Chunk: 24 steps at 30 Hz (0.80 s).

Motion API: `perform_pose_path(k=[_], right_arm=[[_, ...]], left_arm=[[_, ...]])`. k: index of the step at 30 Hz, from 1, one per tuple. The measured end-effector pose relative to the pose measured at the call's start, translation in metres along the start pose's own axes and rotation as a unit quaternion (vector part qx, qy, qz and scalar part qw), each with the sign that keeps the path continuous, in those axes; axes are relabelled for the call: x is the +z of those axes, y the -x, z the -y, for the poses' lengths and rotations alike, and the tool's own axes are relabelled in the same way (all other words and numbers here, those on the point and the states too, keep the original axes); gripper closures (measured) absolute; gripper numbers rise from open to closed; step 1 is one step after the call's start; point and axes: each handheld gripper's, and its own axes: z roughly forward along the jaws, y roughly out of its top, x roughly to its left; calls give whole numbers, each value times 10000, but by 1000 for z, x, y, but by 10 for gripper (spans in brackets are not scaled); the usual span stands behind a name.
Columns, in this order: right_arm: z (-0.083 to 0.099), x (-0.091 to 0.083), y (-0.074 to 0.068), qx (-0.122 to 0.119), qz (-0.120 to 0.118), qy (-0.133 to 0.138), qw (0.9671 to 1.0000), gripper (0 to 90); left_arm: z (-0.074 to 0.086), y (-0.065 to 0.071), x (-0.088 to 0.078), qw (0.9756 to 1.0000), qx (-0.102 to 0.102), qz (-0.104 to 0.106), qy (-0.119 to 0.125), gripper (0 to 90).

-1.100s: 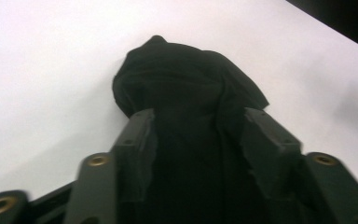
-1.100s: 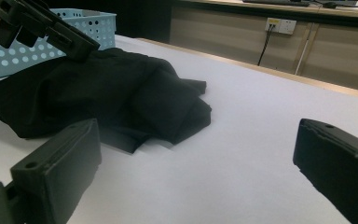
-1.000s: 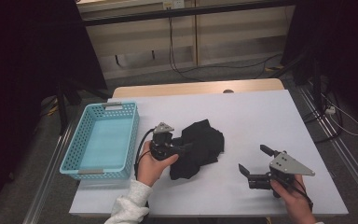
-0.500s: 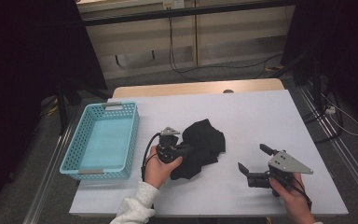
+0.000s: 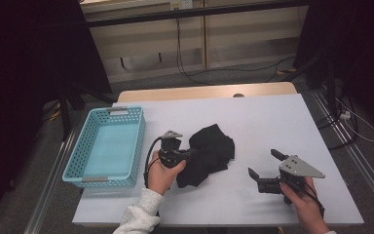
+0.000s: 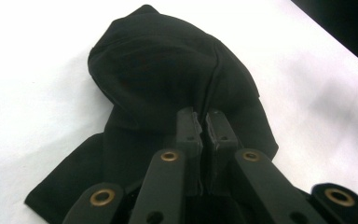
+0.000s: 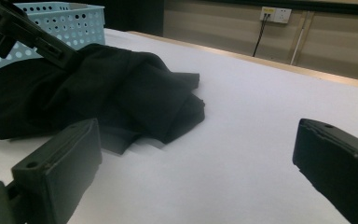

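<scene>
A crumpled black cloth (image 5: 212, 151) lies mid-table on the white surface (image 5: 272, 122). My left gripper (image 5: 191, 155) lies low at the cloth's left edge, pointing right. In the left gripper view its jaws (image 6: 204, 119) have just been closing and now stand nearly together, pinching a fold of the black cloth (image 6: 158, 60). My right gripper (image 5: 263, 163) rests near the front right, jaws wide open and apart from the cloth. In the right gripper view the gap of the right gripper (image 7: 198, 140) holds nothing; the cloth (image 7: 121, 88) lies ahead to the left.
A light blue perforated basket (image 5: 139, 141) stands at the table's left, close beside my left hand; its wall (image 7: 65, 18) is seen behind the cloth. Bare white table stretches behind and right of the cloth. Cables run across the floor beyond the far edge.
My left gripper has slid a little to the right into the cloth's edge and its jaws have closed on the fabric. The right gripper has stayed put and open.
</scene>
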Motion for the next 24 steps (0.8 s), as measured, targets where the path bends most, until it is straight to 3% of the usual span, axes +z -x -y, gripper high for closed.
perform_pose_path(k=[11, 18, 22, 24], right_arm=[[-2, 3, -1, 45, -20, 2, 10000, 3], [-5, 11, 1, 139, -8, 21, 9999, 3], [-5, 16, 1, 135, -7, -4, 9999, 5], [-5, 18, 1, 130, -48, -37, 9999, 5]], left_arm=[[0, -3, -11, 9999, -83, -29, 84, 866], [2, -18, -24, 9991, -318, -227, 135, 869], [1, -18, -27, 9990, -293, -287, 157, 868], [0, -17, -31, 9986, -261, -440, 149, 868]])
